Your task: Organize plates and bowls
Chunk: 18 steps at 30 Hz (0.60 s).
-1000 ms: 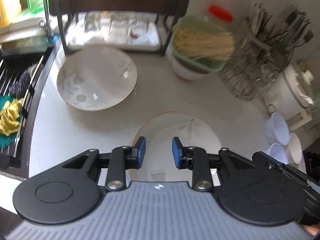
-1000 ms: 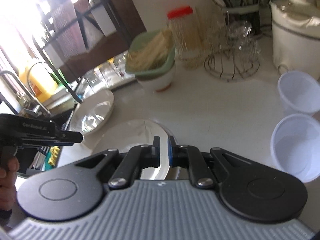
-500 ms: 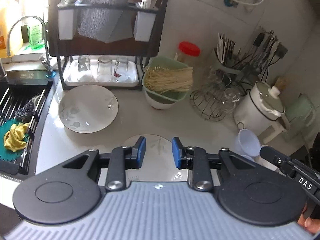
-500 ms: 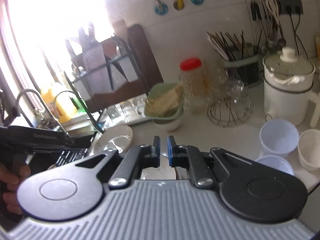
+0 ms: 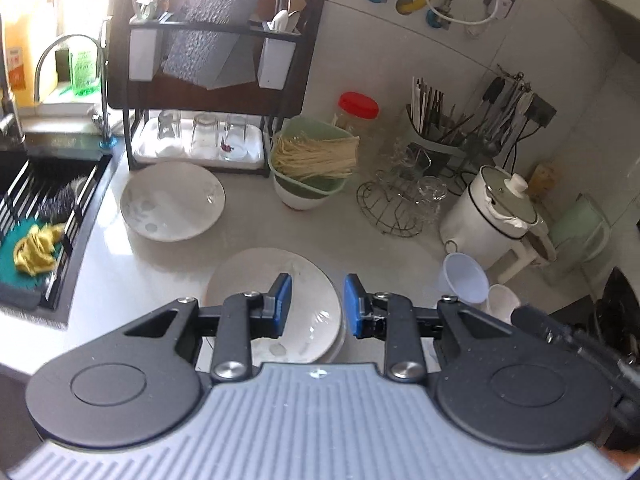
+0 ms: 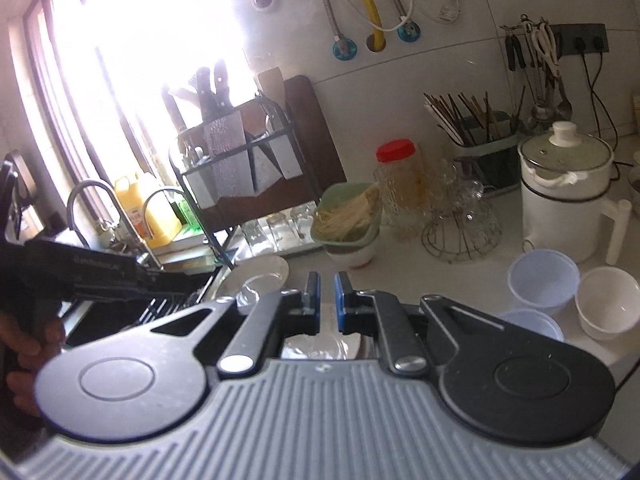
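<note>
Two white plates lie on the pale counter: one with a faint leaf print right below my left gripper, on top of another plate whose rim shows under it, and a second farther back left. The left gripper hangs well above the near plate, open, nothing between its blue pads. My right gripper is shut and empty, also high over the near plate. Small bowls stand to the right: a pale lilac one, a white one and another lilac one.
A sink with a yellow cloth is at left. A black dish rack with glasses stands at the back. A green basket of noodles, a wire glass stand and a white pot fill the back right.
Both grippers have risen and drawn back from the counter, so the plates look smaller and more of the wall shows. Neither pair of jaws has changed its gap.
</note>
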Available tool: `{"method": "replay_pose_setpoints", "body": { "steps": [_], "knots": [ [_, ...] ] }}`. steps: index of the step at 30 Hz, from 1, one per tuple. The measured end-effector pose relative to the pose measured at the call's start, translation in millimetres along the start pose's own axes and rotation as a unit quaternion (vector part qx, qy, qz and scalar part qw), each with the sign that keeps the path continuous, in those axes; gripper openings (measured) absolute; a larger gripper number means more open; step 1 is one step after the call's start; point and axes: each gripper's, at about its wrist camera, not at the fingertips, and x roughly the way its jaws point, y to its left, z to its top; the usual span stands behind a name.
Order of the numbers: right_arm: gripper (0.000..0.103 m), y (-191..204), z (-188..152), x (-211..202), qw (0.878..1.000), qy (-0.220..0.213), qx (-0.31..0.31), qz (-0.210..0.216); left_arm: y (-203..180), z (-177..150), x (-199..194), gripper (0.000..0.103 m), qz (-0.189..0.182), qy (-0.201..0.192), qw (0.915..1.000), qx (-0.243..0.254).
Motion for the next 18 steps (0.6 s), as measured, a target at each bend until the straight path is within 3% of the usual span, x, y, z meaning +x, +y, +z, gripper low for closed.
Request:
{"method": "replay_pose_setpoints", "body": {
  "steps": [9, 18],
  "knots": [
    [0.010, -6, -16, -18, 1.000, 0.016, -0.018, -0.013, -8, -33, -14, 0.032, 0.009, -0.001, 0.9999, -0.004],
    [0.010, 9, -26, -14, 0.999, 0.033, -0.029, 0.014, 4, -51, -27, 0.032, 0.032, -0.003, 0.9994, -0.016]
  ]
}}
